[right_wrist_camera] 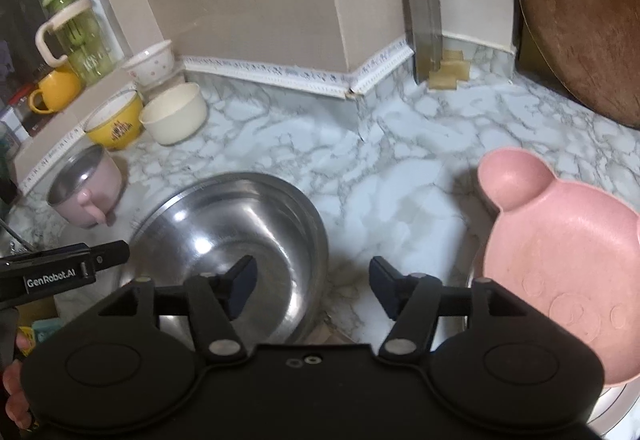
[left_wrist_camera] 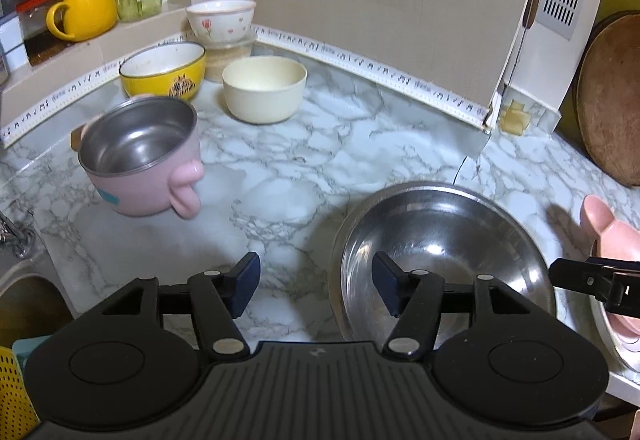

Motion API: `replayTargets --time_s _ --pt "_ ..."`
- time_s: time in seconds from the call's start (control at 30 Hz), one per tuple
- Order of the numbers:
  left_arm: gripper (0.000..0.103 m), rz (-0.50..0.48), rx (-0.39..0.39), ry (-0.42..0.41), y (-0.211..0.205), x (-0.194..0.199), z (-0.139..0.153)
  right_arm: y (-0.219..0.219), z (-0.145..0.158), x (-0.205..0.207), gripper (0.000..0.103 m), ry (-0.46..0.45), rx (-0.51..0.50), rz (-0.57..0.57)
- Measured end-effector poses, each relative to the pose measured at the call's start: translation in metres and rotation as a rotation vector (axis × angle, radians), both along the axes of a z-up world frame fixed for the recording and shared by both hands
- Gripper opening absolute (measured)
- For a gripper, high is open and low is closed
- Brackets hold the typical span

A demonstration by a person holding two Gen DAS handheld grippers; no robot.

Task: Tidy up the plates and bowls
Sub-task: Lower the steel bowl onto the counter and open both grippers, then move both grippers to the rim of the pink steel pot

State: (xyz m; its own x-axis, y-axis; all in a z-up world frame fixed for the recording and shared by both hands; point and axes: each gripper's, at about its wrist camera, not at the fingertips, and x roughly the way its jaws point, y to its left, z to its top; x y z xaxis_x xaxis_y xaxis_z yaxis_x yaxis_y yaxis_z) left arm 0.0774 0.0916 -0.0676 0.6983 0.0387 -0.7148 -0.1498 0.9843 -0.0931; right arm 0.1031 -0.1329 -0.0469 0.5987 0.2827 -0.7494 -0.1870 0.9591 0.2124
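Here, a shiny steel bowl (left_wrist_camera: 440,252) sits upright, empty, on marble.

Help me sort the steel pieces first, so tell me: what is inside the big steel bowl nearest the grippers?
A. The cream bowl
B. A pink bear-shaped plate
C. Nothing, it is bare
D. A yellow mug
C: both wrist views show the big steel bowl with only its shiny bare bottom; the pink bear-shaped plate lies apart to its right.
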Motion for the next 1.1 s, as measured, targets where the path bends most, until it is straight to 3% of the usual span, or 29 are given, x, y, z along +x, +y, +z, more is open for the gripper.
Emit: replayTargets --time_s 0.07,0.2,0.43,0.77,1.1 --pt "0.071 -0.001 -0.001 -0.024 0.001 -0.003 0.006 0.003 0.006 -0.001 0.069 -0.010 0.010 0.013" --pt "0.072 -0.009 0.006 -0.069 0.003 -0.008 0.019 0.011 0.019 0.000 0.075 -0.018 0.052 0.044" --pt "0.080 0.005 0.008 -0.138 0.012 -0.018 0.035 0.037 0.047 -0.002 0.098 -0.096 0.082 0.127" --pt "0.080 0.080 -0.009 -0.181 0.055 -0.019 0.050 0.095 0.078 0.018 0.101 -0.168 0.086 0.253" --pt "0.080 0.196 0.045 -0.179 0.115 0.000 0.057 0.168 0.077 0.052 0.101 -0.155 0.068 0.324"
